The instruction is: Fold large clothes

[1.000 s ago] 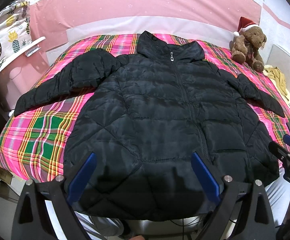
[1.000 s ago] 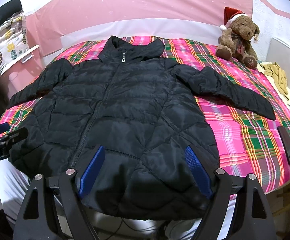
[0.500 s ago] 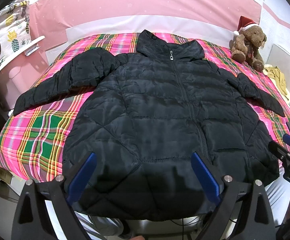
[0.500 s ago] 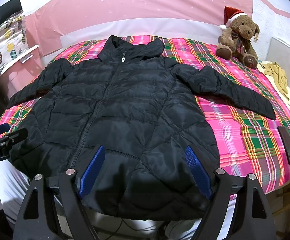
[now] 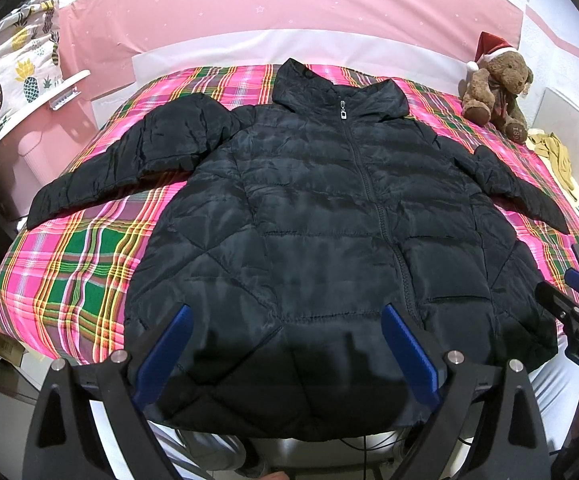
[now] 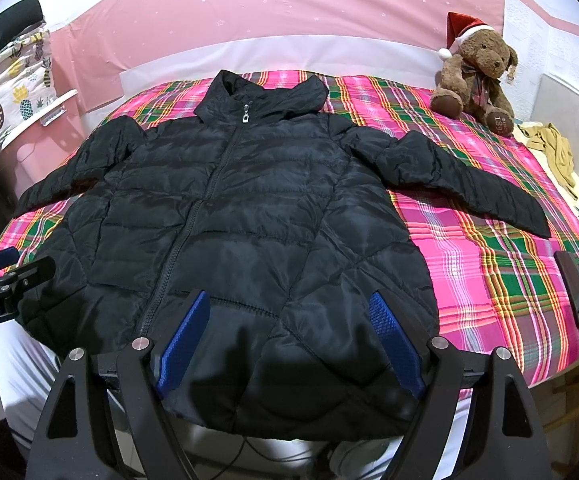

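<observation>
Black puffer jacket (image 5: 329, 220) lies flat, zipped, front up, filling centre of frame on plaid bed cover (image 5: 69, 264); both sleeves spread outward, hem overhangs near bed edge. My left tool (image 5: 285, 344) wide open above hem, holding nothing. My right tool (image 6: 289, 332) also wide open, holding nothing. Teddy bear in Santa hat (image 6: 473, 68) upper right. Dark phone (image 6: 575, 288) at right edge.

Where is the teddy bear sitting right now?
The teddy bear sits at the bed's far right corner, against the pink wall, beyond the black jacket and its right sleeve.
</observation>
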`<state>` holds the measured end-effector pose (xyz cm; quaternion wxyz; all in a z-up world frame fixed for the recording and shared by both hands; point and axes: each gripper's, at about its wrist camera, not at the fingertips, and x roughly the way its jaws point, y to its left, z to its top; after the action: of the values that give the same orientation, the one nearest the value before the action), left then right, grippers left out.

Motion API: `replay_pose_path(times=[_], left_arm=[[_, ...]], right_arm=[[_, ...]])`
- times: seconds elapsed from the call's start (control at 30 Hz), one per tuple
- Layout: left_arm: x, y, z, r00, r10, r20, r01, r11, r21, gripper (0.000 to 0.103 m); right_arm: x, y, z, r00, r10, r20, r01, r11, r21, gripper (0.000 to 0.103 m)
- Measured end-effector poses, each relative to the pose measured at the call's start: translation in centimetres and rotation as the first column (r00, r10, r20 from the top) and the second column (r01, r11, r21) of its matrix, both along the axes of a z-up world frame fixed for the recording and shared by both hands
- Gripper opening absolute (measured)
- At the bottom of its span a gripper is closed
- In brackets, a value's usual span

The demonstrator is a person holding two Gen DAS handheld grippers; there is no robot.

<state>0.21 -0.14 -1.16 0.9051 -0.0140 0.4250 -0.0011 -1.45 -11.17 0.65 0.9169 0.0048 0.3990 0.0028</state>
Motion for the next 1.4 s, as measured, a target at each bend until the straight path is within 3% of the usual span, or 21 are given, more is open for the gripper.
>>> replay_pose_path(times=[0.53,0.77,1.03,1.23,1.4], left_arm=[[0.7,0.3,-0.5,1.000,0.006,-0.021,-0.006,1.000,-0.002,0.096],[2.4,1.8,-0.8,0.999,0.034,-0.020,-0.034,0.999,-0.010,0.096],[5.9,7.0,-1.5,0.991,0.134,-0.015,-0.134,0.990,-0.043,0.096],[8.9,12.5,-2.4,0.970,0.244,-0.004,-0.244,0.969,-0.046,0.096],[11.6,17.9,-4.1,0.929,0.369,-0.024,-0.370,0.928,-0.039,0.081]], right_arm=[[0.4,0.0,-0.3,1.000,0.002,-0.012,-0.003,1.000,-0.001,0.082],[2.6,0.3,-0.2,1.000,0.022,-0.005,-0.022,1.000,-0.004,0.082],[7.5,1.4,0.1,0.995,0.094,0.021,-0.094,0.995,0.020,0.082],[11.7,3.9,-0.3,0.984,0.176,-0.005,-0.176,0.984,0.000,0.082],[14.6,5.5,-0.8,0.978,0.209,-0.007,-0.209,0.978,-0.009,0.082]])
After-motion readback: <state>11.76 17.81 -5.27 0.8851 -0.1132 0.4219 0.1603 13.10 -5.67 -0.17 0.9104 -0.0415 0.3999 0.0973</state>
